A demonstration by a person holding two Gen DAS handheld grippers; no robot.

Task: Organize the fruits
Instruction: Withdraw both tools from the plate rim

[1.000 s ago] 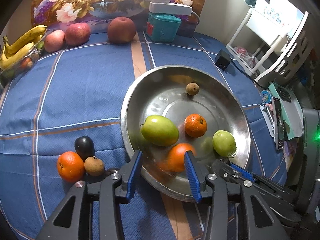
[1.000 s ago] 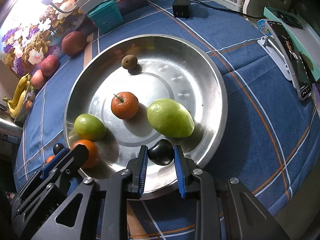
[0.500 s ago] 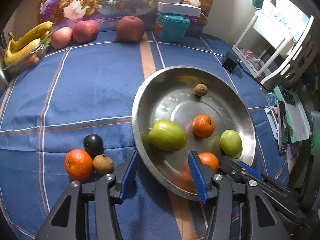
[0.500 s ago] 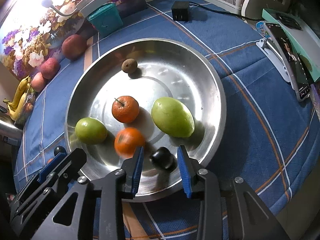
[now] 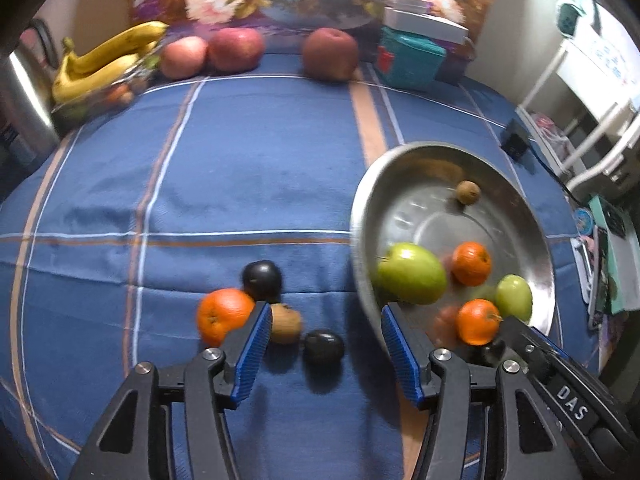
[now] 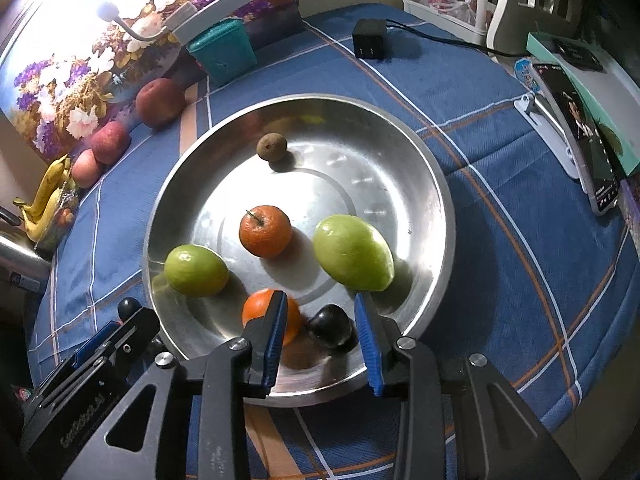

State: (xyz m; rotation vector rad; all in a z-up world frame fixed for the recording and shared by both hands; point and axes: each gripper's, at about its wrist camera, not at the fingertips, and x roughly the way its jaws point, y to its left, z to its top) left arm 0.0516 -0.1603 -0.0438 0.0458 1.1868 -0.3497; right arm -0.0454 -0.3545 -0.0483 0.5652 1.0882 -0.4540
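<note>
A steel bowl (image 6: 449, 216) holds a large green fruit (image 6: 352, 254), a small green one (image 6: 196, 270), two oranges (image 6: 265, 231), a brown fruit (image 6: 272, 147) and a dark plum (image 6: 330, 326). My right gripper (image 6: 322, 322) is open, with that plum loose between its pads. The second orange (image 6: 294, 318) lies beside the left finger. On the cloth left of the bowl (image 5: 356, 236) lie an orange (image 5: 222, 314), a brown fruit (image 5: 286, 322) and two dark plums (image 5: 262, 278). My left gripper (image 5: 324, 336) hovers over the nearer plum (image 5: 324, 346), jaws opening and gripping nothing.
Three apples (image 5: 236, 50), bananas (image 5: 104, 64) and a teal box (image 5: 410, 60) line the far edge. A kettle (image 5: 20, 92) stands far left. A black charger (image 6: 370, 38) and a phone on a stand (image 6: 576, 132) sit right of the bowl.
My left gripper let the orange go into the bowl, swung left over the loose fruit and widened. My right gripper opened off the dark plum, and the orange rolled up beside it.
</note>
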